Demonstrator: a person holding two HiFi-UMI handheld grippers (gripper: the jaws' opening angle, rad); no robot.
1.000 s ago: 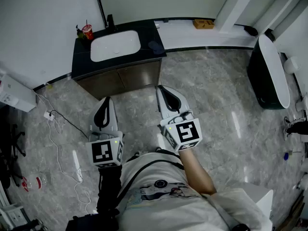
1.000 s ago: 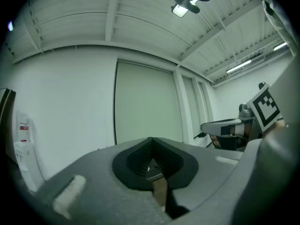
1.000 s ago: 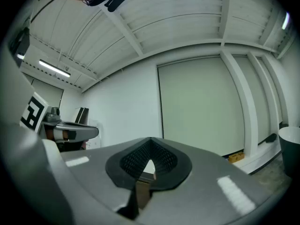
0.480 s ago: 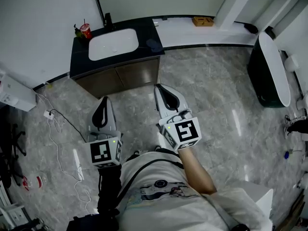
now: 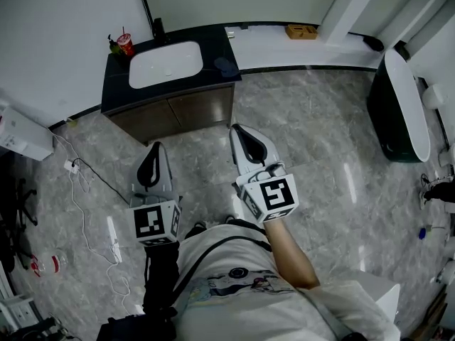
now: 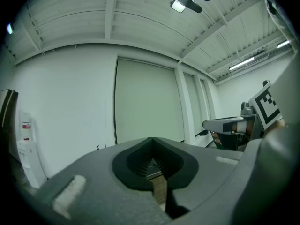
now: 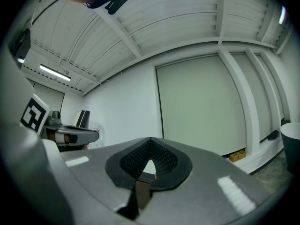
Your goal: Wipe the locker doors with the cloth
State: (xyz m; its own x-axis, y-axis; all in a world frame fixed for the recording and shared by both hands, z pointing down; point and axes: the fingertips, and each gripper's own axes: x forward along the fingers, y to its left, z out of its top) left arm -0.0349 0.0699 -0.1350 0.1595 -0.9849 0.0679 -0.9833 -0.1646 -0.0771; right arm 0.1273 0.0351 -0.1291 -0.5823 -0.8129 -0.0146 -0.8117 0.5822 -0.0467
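Both grippers are empty in front of the person, so by my reckoning the wiping hasn't begun: this is the approach, with no cloth in hand. The left gripper (image 5: 156, 151) and the right gripper (image 5: 240, 132) sit side by side in the lower middle of the head view, pointing toward the vanity at the upper left. In the left gripper view the jaws are pressed together with nothing between them, only a pale wall beyond. The right gripper view shows the same, jaws closed on nothing. No cloth is plainly in sight. A small dark lump (image 5: 227, 67) lies on the black surface (image 5: 213, 45) just right of the white basin (image 5: 165, 65), and it may be the cloth, though I can't tell from here. The brown cabinet doors (image 5: 178, 114) under that surface look like the doors to be wiped. Next, I'd judge, one gripper must reach that lump, spread its jaws and pinch it, then carry it down to the doors.
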